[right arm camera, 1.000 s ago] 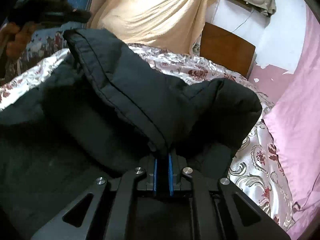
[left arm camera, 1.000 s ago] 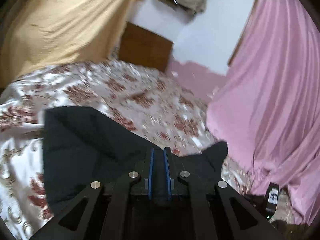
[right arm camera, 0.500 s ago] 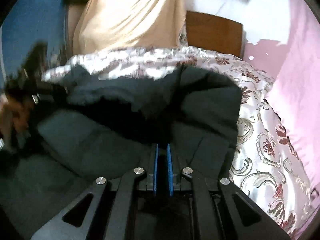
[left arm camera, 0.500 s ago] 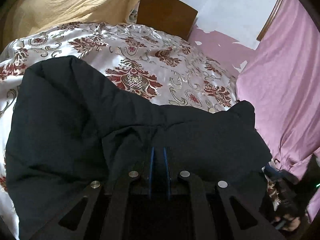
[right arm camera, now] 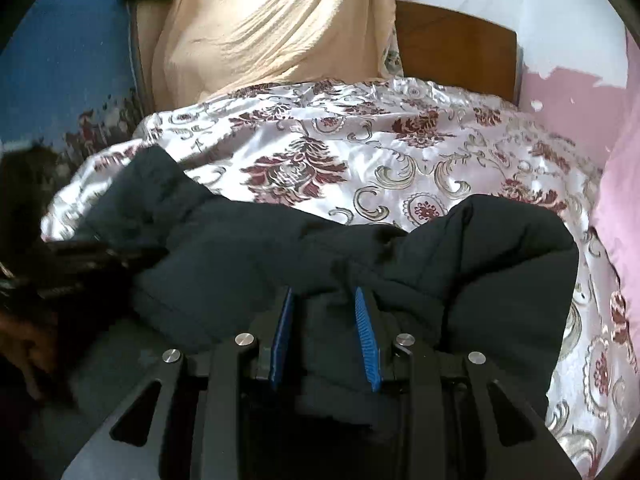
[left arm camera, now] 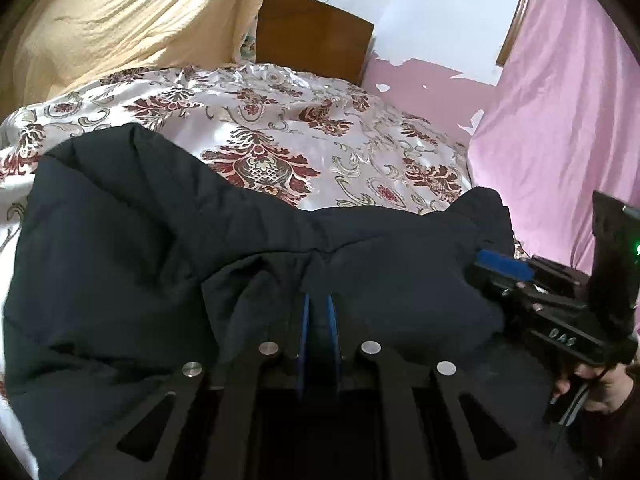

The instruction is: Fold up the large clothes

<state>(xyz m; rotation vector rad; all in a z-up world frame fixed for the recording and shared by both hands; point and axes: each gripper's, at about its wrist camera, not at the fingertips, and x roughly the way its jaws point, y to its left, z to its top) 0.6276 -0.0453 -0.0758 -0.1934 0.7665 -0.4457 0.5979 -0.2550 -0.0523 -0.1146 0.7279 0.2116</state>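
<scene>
The bed with the shiny white floral satin cover (left arm camera: 280, 148) carries everything here, wooden headboard (left arm camera: 316, 36) at its far end. The big padded black jacket (left arm camera: 140, 248) lies bunched across the near edge of the bed, one lobe reaching toward the pink-curtain (left arm camera: 560, 100) side.

The left gripper (left arm camera: 318, 312) has its blue fingers (left arm camera: 305, 320) nearly together, clamped on a fold of the jacket. The right gripper (right arm camera: 324, 316) is letting go: its fingers (right arm camera: 366, 332) are spreading, fabric between them but no longer pinched.

Looks like a fold just got laid down. To do it well, the person should probably keep the left pinch steady until the right is fully clear, pull the right straight back so it doesn't drag the puffy layer, then flatten that raised lobe before the next fold.
</scene>
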